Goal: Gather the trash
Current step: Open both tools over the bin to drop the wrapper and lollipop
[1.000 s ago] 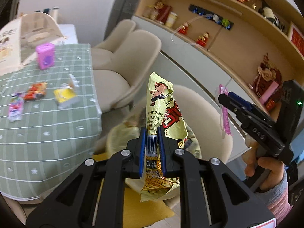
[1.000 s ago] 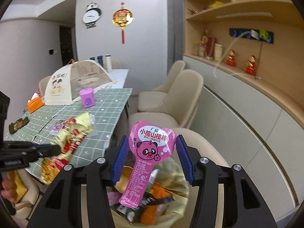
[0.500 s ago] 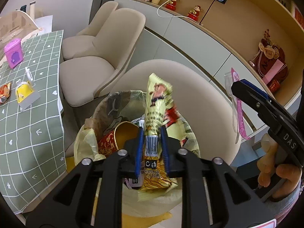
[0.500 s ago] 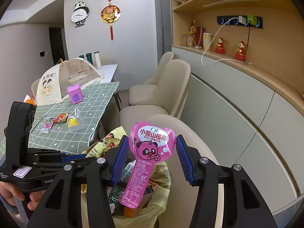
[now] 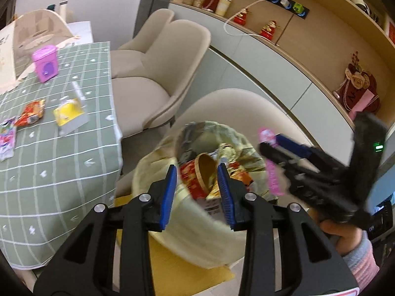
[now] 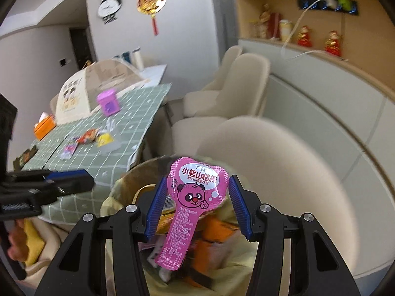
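Dining room w/ beige chairs (image 5: 158, 74), green checked table (image 5: 74, 172) and a yellow-lined trash bin (image 5: 197, 236) below both tools. Left gripper (image 5: 197, 190) is spread wide, nothing in it. Right gripper (image 6: 197, 207) also looks spread, yet the pink panda wrapper (image 6: 195, 197) sits between the pads, probably stuck. Risk imo: it clings or flutters past the rim. More wrappers (image 5: 29, 116) on the table tbd.

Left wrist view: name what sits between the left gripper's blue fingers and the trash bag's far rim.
In the left wrist view, past the left gripper, a red-and-gold paper cup and a yellow snack wrapper lie inside the trash bag.
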